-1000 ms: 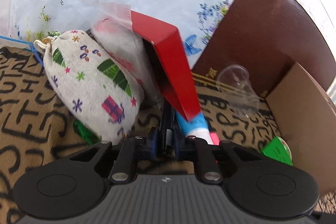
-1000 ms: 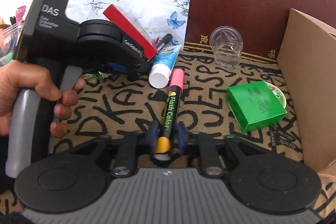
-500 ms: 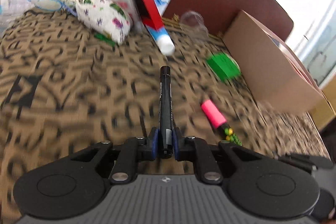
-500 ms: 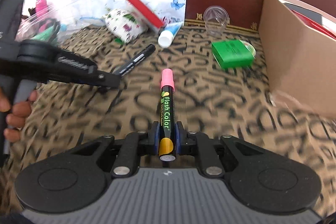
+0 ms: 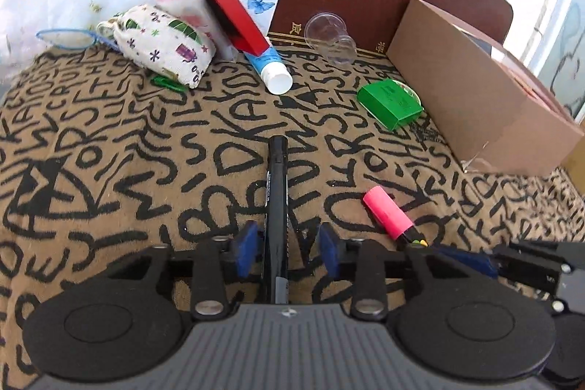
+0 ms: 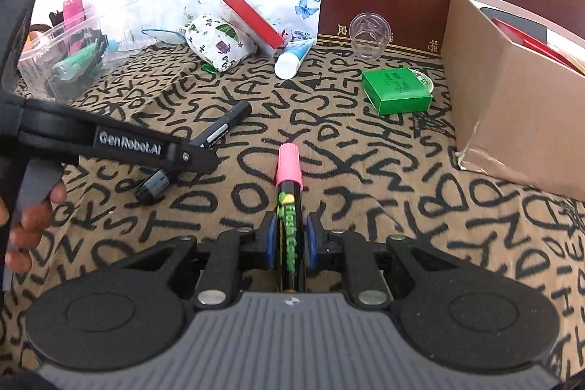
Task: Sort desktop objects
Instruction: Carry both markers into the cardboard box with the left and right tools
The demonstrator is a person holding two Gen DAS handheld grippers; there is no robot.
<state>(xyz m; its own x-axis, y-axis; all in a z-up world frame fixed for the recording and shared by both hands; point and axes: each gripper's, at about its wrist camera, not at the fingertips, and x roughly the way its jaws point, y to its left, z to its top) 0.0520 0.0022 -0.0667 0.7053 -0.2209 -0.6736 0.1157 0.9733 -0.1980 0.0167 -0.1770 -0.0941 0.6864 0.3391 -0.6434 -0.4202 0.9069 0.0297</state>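
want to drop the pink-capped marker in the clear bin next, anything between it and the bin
Yes: the left gripper, jaws opening around the black marker, reaches across the path toward the clear bin. The right gripper holds the pink-capped marker.

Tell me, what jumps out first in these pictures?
The tablecloth, covered in big black letters. On it, the right gripper grips a pink-capped marker, while the left gripper's jaws are opening around a black pen. A green box sits farther back, beside a cardboard box.

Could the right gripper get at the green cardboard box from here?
Probably not yet: the right gripper is shut on the pink-capped marker. The path to the green cardboard box looks clear, only patterned cloth between.
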